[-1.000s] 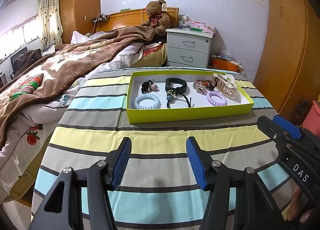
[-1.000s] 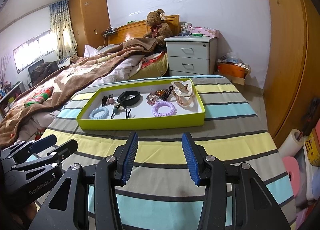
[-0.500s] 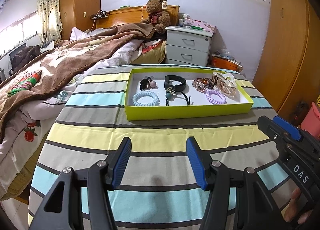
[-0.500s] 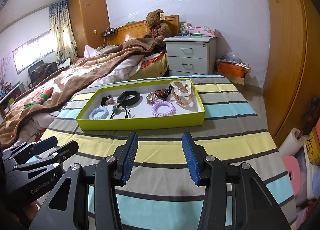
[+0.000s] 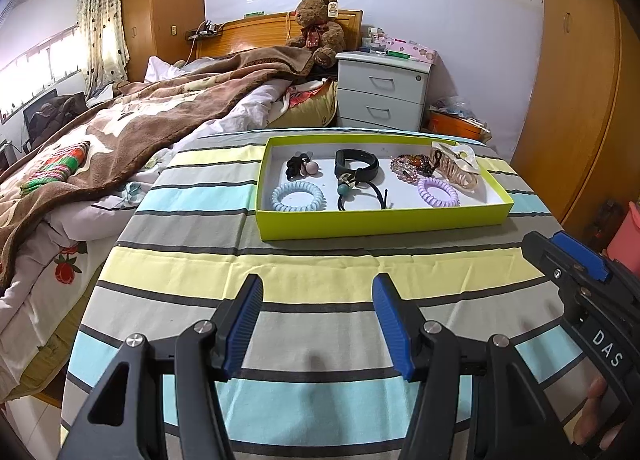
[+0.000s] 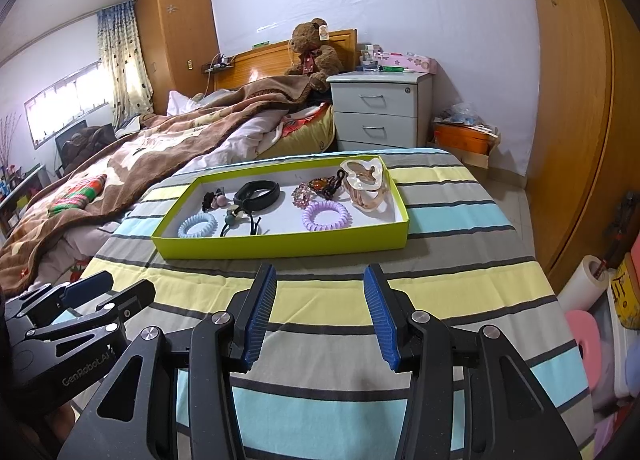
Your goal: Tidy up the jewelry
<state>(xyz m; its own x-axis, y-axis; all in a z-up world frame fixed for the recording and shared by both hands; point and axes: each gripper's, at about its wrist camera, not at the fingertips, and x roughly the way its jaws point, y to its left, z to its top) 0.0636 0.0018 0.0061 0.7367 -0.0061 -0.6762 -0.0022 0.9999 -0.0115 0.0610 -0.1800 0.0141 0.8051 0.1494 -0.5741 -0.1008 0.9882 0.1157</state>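
Striped tablecloth (image 5: 320, 272) under gaping tools (image 5: 318, 324) (image 6: 320, 314)

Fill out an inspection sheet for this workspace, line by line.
Surface: striped tablecloth, flat.
Job's things: green tray holding blue coil tie, purple coil tie, black band, bead bracelet, shell claw clip, small black tie.
Clutter: nothing seen outside the tray.
Grippers: left tongs and right tongs open, empty, short of the tray.
Cables: one at the headboard.
Surroundings: bed, teddy bear, nightstand.
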